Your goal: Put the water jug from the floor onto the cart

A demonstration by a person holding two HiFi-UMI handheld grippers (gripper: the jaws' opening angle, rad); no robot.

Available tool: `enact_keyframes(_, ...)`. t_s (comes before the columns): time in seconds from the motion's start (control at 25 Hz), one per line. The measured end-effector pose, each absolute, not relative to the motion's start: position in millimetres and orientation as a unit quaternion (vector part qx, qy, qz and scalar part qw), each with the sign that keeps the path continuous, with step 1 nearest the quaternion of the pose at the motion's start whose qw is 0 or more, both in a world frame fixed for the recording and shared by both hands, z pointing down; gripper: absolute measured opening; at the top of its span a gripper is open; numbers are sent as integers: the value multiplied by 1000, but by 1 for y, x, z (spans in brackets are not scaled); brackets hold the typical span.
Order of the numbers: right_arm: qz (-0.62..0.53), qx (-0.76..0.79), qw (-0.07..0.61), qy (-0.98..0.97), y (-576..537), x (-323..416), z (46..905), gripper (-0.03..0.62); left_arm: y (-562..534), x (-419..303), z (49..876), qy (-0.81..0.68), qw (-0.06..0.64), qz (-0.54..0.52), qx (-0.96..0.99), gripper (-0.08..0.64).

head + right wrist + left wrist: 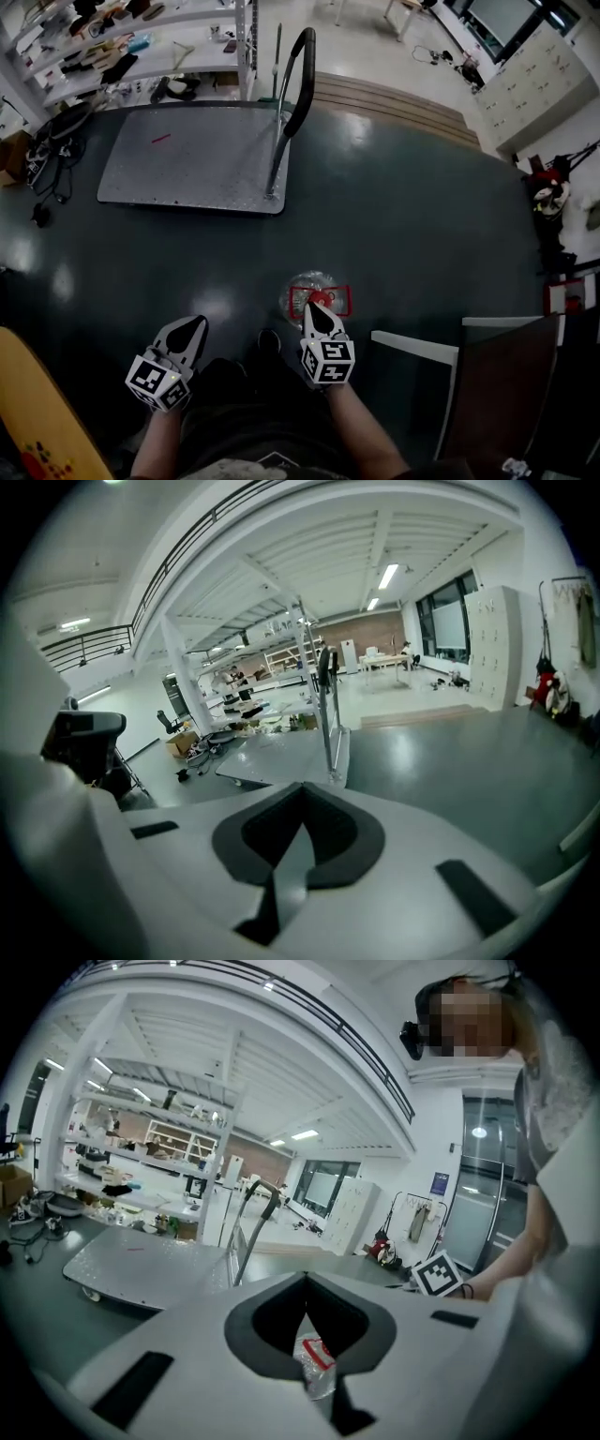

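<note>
We look steeply down at a dark, glossy floor. The water jug stands on it, close in front of us and a little to the right. It is clear plastic with a rounded, shiny top and a red label or handle part. From the left gripper's camera it shows as crinkled clear plastic with a red band. We see it almost end-on from above, so we judge that it stands upright with its long axis vertical. The right hand-held gripper is by far the nearer one. Its tip overlaps the jug's near edge from overhead, but we cannot tell whether it touches. Its jaws are together with nothing between them, and its own camera shows only floor beyond. The left hand-held gripper hangs near us and to the left, well apart from the jug. Its jaws are also together and empty, and the jug only peeks through the hollow behind its tips. The cart lies far and to the left of the jug. It is a low grey patterned platform with a black push handle rising at its right end. We judge that the jug must travel away from us and leftward to land on it, and that it is not yet grasped.
</note>
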State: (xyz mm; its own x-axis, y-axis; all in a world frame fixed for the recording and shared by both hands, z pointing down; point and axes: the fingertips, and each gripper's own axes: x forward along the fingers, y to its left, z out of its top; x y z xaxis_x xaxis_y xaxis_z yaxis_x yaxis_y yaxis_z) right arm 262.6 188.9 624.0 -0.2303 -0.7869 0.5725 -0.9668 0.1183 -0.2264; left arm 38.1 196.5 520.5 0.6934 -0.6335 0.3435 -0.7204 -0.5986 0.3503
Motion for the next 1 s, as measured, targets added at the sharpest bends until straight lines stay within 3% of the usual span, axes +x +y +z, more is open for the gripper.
enact_keyframes(0.16, 315, 597, 179, -716, 185, 263, 653, -3, 181, 47, 547, -364, 247, 106, 892, 8)
enact_keyframes(0.8, 422, 566, 278, -652, 173, 237, 797, 144, 123, 59, 658, -297, 313, 148, 890, 8)
enact_keyframes(1.0, 438, 557, 321, -628, 176, 235, 835, 150, 119, 59, 678, -285, 327, 157, 887, 8)
